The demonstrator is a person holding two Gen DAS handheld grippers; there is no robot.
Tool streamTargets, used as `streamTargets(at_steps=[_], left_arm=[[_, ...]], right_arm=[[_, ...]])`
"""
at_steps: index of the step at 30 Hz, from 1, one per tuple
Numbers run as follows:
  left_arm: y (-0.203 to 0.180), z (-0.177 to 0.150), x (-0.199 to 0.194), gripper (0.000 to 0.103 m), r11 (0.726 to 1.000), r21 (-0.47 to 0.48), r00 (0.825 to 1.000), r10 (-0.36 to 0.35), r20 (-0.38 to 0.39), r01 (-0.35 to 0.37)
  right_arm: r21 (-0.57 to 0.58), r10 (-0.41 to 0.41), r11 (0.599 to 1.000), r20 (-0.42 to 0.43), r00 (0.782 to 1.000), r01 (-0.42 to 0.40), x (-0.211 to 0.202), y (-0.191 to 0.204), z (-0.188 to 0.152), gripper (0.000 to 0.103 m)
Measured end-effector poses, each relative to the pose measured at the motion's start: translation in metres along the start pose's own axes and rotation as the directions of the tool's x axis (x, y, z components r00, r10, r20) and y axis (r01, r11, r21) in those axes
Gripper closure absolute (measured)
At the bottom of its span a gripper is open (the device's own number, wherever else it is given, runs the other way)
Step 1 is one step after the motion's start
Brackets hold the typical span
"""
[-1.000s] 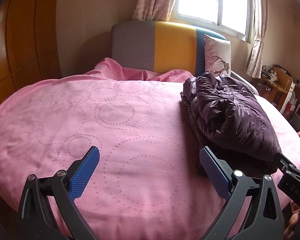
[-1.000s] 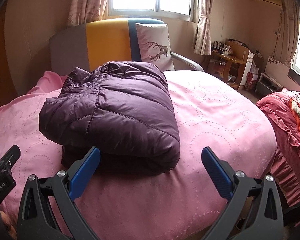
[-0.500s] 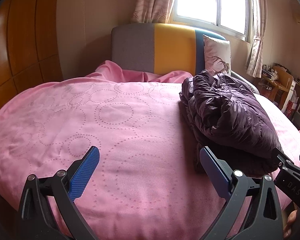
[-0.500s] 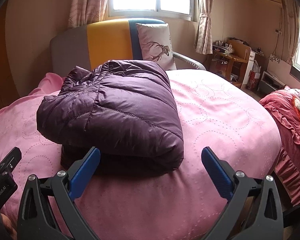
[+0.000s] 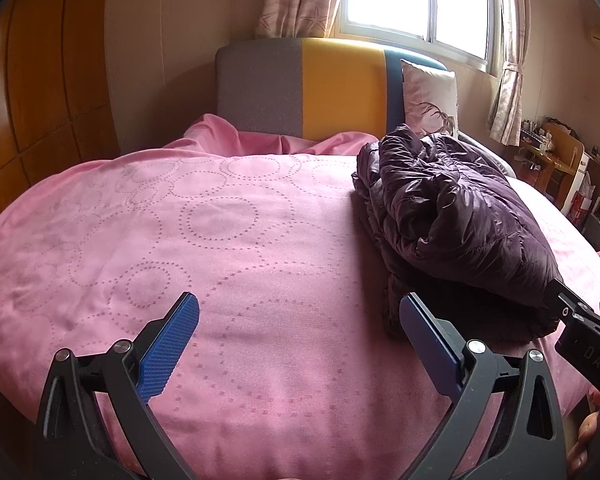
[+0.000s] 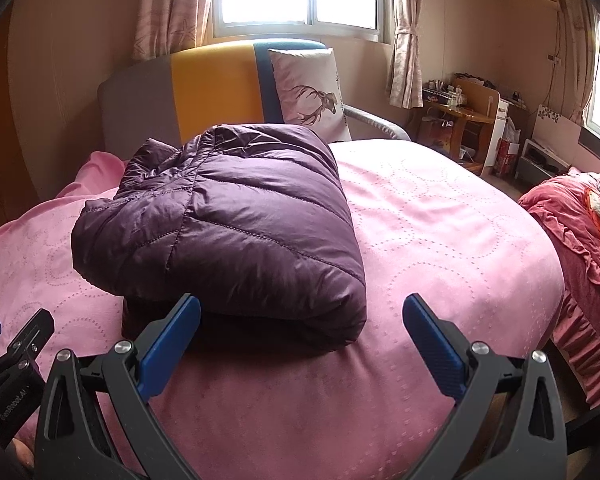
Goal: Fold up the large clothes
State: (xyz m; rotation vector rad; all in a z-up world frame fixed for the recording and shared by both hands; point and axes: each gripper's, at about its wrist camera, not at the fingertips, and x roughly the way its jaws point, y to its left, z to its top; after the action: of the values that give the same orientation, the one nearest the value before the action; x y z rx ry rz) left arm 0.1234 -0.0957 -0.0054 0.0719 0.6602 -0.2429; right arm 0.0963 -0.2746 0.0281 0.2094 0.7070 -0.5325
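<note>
Your left gripper [image 5: 300, 316] has its fingers spread wide, holding nothing, above bare pink bed [image 5: 220, 240] cover. Your right gripper [image 6: 302, 316] is likewise spread and empty, its left finger [image 6: 172, 344] just at the near edge of the jacket [image 6: 236, 216]. The purple puffer jacket lies folded in a bundle on the bed, right of the left gripper. A pillow [image 6: 308, 88] leans on the headboard [image 6: 208, 84] at the far side.
</note>
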Motion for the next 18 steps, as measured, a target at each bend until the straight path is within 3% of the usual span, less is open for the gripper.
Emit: streamTargets(at_steps=[18], left_arm=[[0.002,0.001,-0.012,0.004,1.000,-0.009,1.000,-0.022,0.020,0.022]], right_arm=[[-0.024,0.011,1.000,0.019,1.000,-0.010,-0.011,0.007,-0.004,0.002]])
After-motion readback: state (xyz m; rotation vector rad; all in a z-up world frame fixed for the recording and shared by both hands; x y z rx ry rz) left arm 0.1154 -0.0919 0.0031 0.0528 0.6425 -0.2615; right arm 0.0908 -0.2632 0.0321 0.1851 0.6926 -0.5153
